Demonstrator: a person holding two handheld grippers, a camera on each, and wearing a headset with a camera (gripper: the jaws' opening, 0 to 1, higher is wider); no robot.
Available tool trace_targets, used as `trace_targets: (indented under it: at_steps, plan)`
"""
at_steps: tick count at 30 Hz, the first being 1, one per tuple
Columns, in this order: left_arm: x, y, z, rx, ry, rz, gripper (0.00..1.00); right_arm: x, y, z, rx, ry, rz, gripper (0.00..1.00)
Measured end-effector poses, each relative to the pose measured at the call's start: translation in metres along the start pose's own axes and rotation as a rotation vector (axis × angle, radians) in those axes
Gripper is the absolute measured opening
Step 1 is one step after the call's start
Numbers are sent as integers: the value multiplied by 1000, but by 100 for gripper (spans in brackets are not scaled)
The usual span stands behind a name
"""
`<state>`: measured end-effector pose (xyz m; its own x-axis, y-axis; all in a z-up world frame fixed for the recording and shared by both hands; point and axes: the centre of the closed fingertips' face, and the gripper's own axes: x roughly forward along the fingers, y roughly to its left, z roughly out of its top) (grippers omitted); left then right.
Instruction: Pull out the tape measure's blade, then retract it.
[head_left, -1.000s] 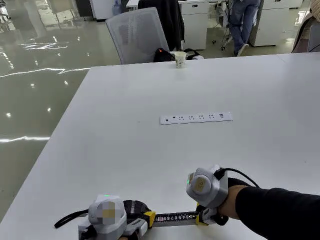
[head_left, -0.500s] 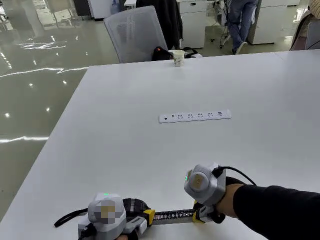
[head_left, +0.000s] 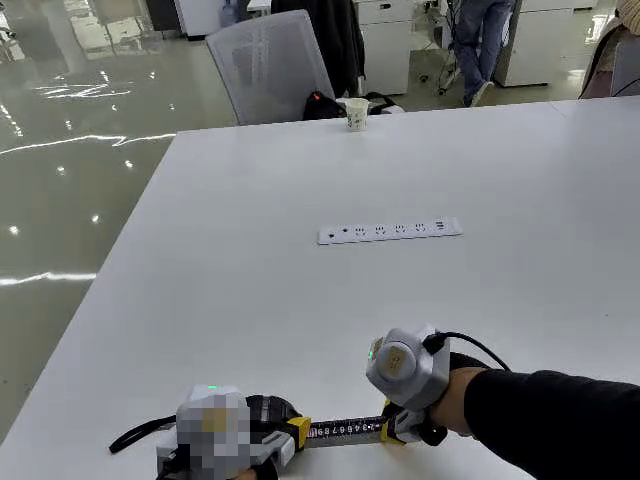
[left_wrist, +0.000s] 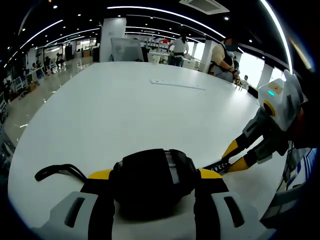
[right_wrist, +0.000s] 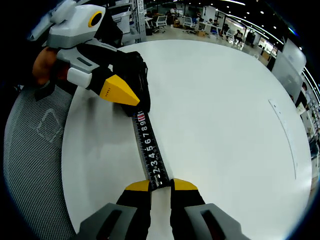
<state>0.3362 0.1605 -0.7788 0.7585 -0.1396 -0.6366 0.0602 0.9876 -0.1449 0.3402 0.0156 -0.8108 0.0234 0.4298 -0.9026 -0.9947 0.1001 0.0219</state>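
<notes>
Numerals run along the blade (right_wrist: 150, 150), which lies drawn a short way out of the tape measure (head_left: 268, 412) at the near edge of the white desk (head_left: 250, 280). The left claw (left_wrist: 156, 176) is clamped on the tape measure's black body, one yellow-tipped finger on each side, with a black strap (left_wrist: 55, 172) trailing off to the left. The right claw (right_wrist: 161, 185) is pinched together on the blade's free end. Farther back on the desk lie a white power strip (head_left: 390, 230) and a paper cup (head_left: 357, 115), with a grey chair (head_left: 270, 65) beyond the far edge.
</notes>
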Motion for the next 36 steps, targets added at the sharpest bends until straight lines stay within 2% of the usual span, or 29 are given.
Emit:
trace_targets:
  at_steps: [36]
  plan:
    - [1,0,1,-3,4,-2,59,5,2,13,9,-26,0,11]
